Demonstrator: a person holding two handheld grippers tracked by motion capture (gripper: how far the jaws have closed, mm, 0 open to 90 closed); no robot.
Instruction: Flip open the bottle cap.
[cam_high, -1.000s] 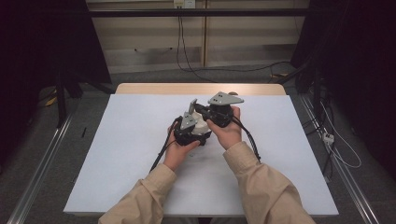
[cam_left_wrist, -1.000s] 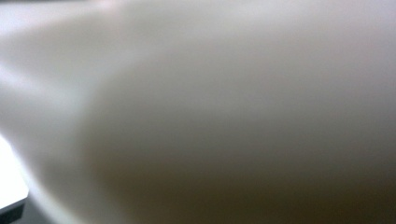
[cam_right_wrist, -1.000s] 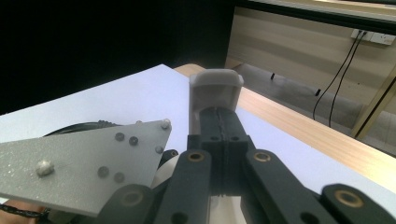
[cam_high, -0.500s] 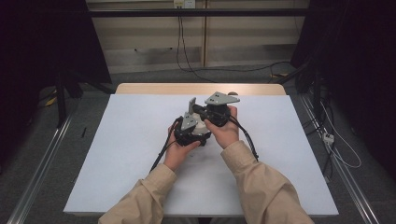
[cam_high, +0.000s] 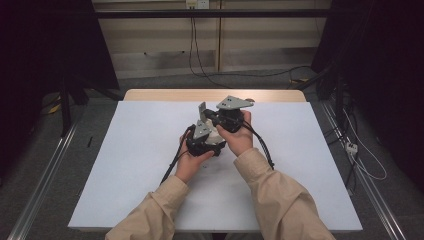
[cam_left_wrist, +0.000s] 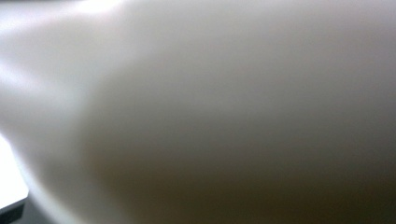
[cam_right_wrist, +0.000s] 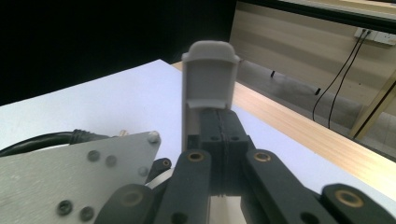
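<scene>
Two grippers brought close over the middle of the surface

The right gripper (cam_right_wrist: 223, 114) has its jaws pressed together, and a light grey plastic piece (cam_right_wrist: 210, 77) stands upright against their tips, above the white surface (cam_high: 150, 150); I cannot tell if it is pinched or only leans there. The left gripper (cam_high: 202, 142) is just beside it, jaws closed, and its own view is one pale blur, so something sits very near its lens. To do this step well, I think the hands should move slowly, hold the piece upright, and draw the left gripper back a little for a clear look.
</scene>
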